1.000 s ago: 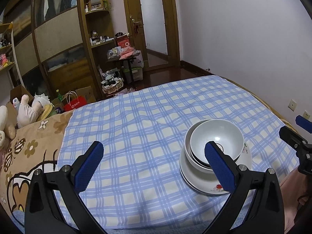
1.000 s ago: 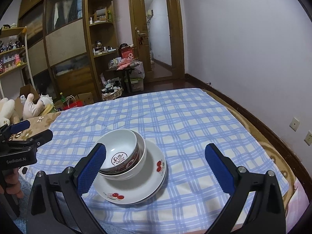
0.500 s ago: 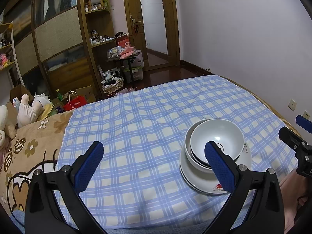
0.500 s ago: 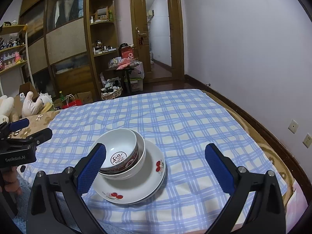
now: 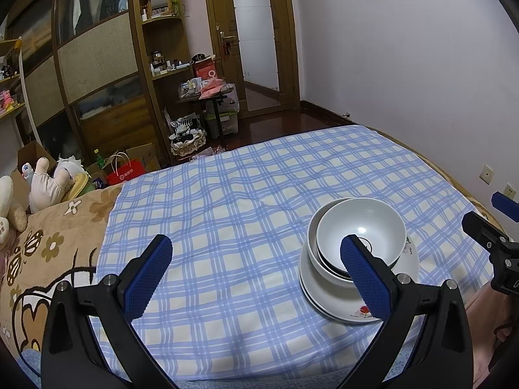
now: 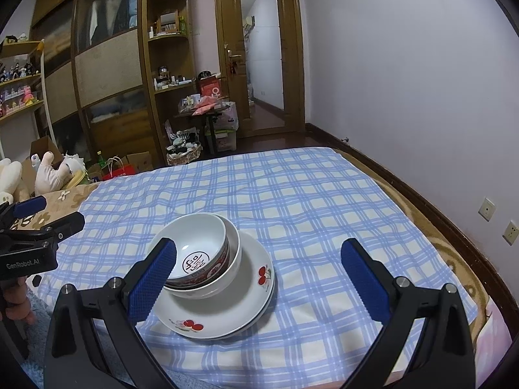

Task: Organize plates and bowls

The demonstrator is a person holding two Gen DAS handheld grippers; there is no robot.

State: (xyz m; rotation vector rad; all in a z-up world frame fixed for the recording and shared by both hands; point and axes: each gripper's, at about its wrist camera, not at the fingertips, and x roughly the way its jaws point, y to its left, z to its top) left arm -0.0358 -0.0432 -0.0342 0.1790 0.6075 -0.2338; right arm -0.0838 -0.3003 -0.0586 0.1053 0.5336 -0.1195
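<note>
A stack stands on the blue checked cloth: white plates with red cherry prints [image 6: 246,295] [image 5: 327,301] at the bottom, a white bowl [image 6: 232,261] on them, and a smaller bowl with a red patterned band [image 6: 198,246] [image 5: 360,230] nested on top. My left gripper [image 5: 256,275] is open and empty, held near the front edge with its right finger in front of the stack. My right gripper [image 6: 259,278] is open and empty, its left finger in front of the bowls. Each gripper shows at the edge of the other's view.
The checked cloth [image 5: 243,201] covers a bed. A brown patterned blanket [image 5: 48,246] and plush toys [image 5: 45,181] lie to the left. A wall with sockets [image 6: 486,209] runs along the right. Wardrobe, shelves, boxes and bags stand beyond the bed's far edge.
The right wrist view has shifted slightly, so the stack sits a little higher and nearer in it. The left gripper has hardly moved. Both grippers stay open.
</note>
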